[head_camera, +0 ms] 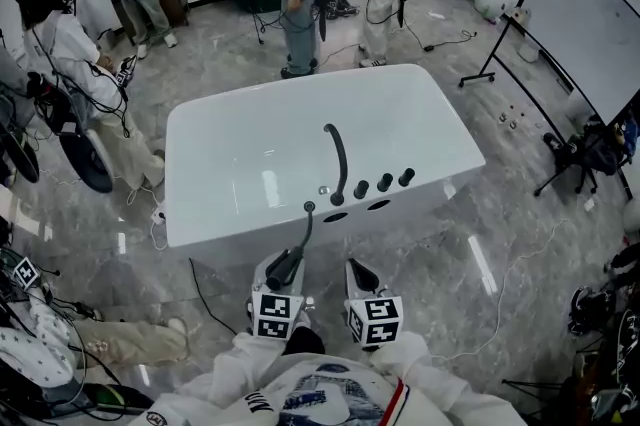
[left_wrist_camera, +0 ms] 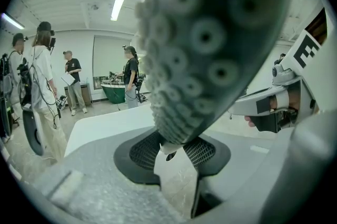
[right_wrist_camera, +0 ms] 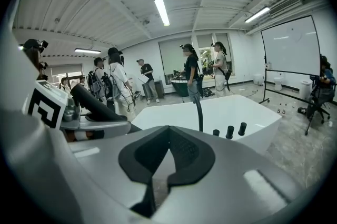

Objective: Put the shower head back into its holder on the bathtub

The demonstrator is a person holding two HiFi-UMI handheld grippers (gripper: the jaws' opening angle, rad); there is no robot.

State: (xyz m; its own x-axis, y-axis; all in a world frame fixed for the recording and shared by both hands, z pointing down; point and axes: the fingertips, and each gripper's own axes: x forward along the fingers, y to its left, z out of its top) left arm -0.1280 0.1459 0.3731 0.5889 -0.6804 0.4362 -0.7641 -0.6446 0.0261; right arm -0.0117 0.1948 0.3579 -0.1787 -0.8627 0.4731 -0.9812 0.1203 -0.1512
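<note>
Step in hand: approach.
- Left gripper (head_camera: 287,266): jaws pinch the shower head (left_wrist_camera: 210,44), whose spray face rises above them.
- Right gripper (head_camera: 362,274): jaws pressed together, empty.
- Next: the likely holder (head_camera: 336,216) lies ahead of the jaws on the bathtub (head_camera: 250,232) rim; advance, align and lower.

Right gripper (right_wrist_camera: 167,146) fills foreground, dark fingers (right_wrist_camera: 197,157) drawn close, nothing between. Beyond them, white tub (right_wrist_camera: 237,112). Black spout (right_wrist_camera: 199,107) rises at near rim, three black knobs (right_wrist_camera: 229,132) just beside it to right. At left edge, left gripper (right_wrist_camera: 118,124), marker cube (right_wrist_camera: 45,104) on top, carries dark shower head (right_wrist_camera: 97,104). People (right_wrist_camera: 190,73) stand behind tub. Whiteboard (right_wrist_camera: 289,47) far right, strip light (right_wrist_camera: 161,11) overhead.
</note>
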